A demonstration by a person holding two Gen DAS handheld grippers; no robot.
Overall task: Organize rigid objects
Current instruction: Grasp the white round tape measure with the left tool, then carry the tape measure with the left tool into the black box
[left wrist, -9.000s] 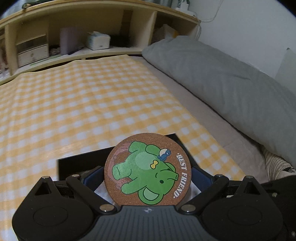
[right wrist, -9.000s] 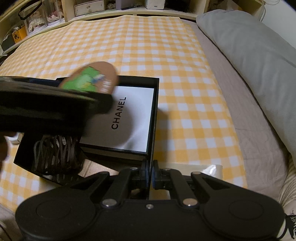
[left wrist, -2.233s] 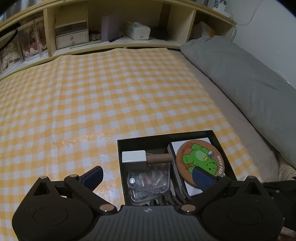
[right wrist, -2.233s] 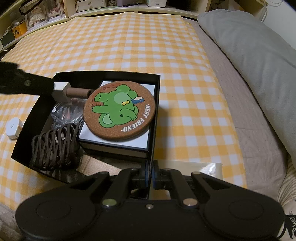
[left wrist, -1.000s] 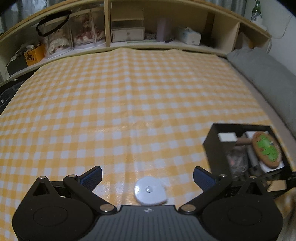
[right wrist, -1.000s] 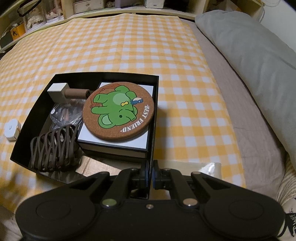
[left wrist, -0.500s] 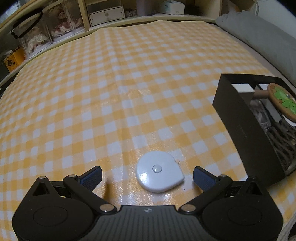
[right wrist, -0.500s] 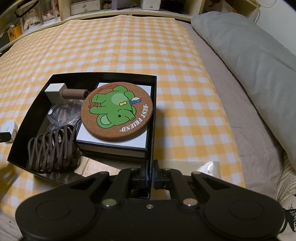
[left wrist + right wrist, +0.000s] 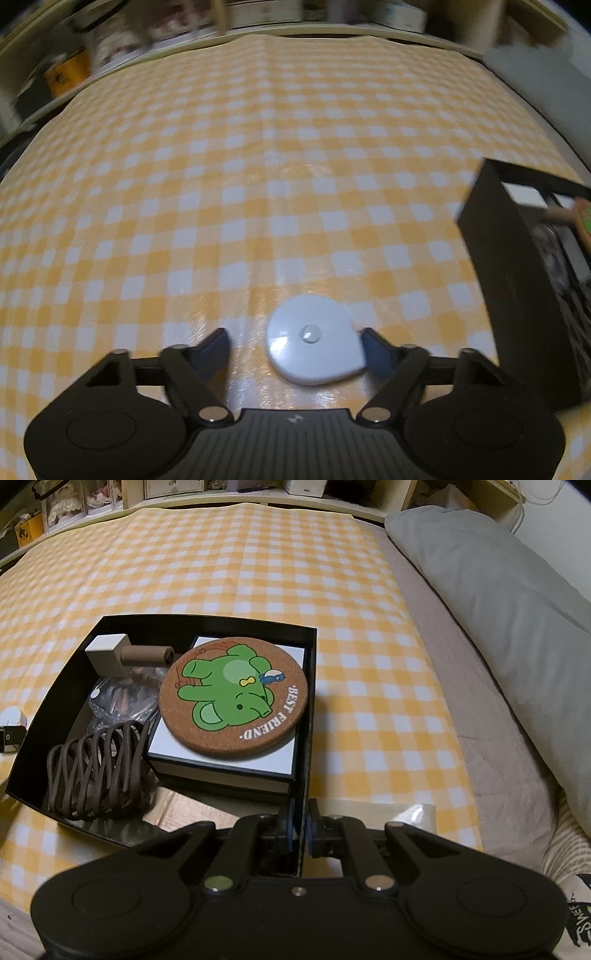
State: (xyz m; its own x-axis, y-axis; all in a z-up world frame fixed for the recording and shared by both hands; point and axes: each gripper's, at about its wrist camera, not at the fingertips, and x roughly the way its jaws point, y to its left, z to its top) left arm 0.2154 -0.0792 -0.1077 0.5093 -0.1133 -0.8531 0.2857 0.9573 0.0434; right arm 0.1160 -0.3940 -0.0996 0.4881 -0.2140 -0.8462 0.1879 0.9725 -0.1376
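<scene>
White disc (image 9: 314,345) flat on cloth (image 9: 258,184), button up.
Left gripper (image 9: 295,350) spread around it; right gripper (image 9: 300,829) clamps box (image 9: 308,716) wall.

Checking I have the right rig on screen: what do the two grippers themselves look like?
Both look alike. The left gripper has a matte black body with a ribbed centre plate bearing a small pale logo, two round black discs, silver pivot screws and blue pads on the fingers. The right gripper has the same black linkage, discs and silver screws, with blue pads too. No cables or sleeves show.
</scene>
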